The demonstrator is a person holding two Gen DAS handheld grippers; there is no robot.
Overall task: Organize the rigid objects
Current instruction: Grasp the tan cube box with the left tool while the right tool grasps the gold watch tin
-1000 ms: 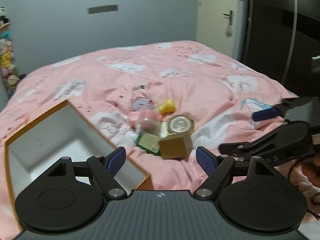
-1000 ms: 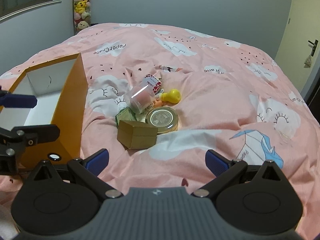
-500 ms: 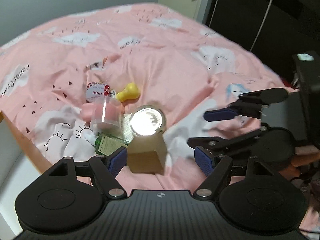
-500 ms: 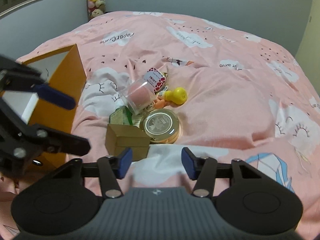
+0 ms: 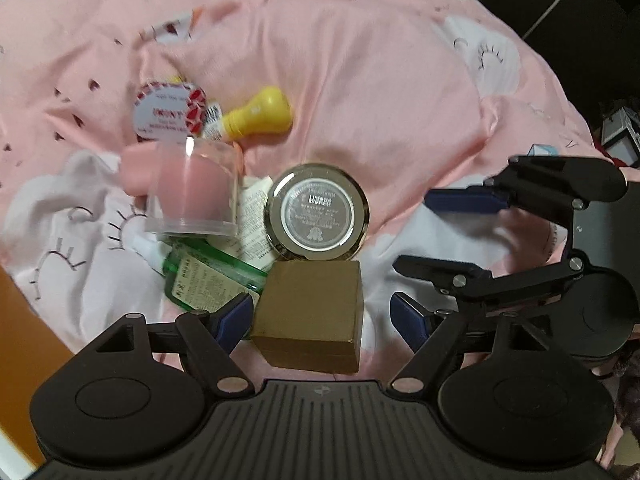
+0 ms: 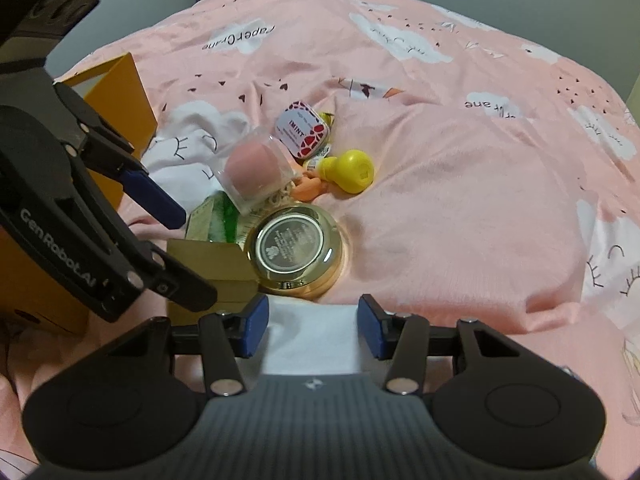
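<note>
Seven small items lie clustered on a pink cloud-print duvet (image 5: 380,92): brown cardboard box (image 5: 310,312), gold round tin (image 5: 316,212), green bottle (image 5: 200,276), clear case with pink sponge (image 5: 188,188), yellow bottle (image 5: 260,114), IMINT tin (image 5: 170,114), orange piece (image 6: 310,188) under the yellow bottle, right view only. Gold round tin touches the far edge of the brown cardboard box. Left gripper (image 5: 320,316): jaws wide, straddling the brown cardboard box, pads apart from it. Right gripper (image 6: 310,326): jaws narrow after just closing, only duvet between them, gold round tin just beyond. Orange storage box (image 6: 120,92) stands left of the pile, its wall partly blocked by the left gripper in the right view
</note>
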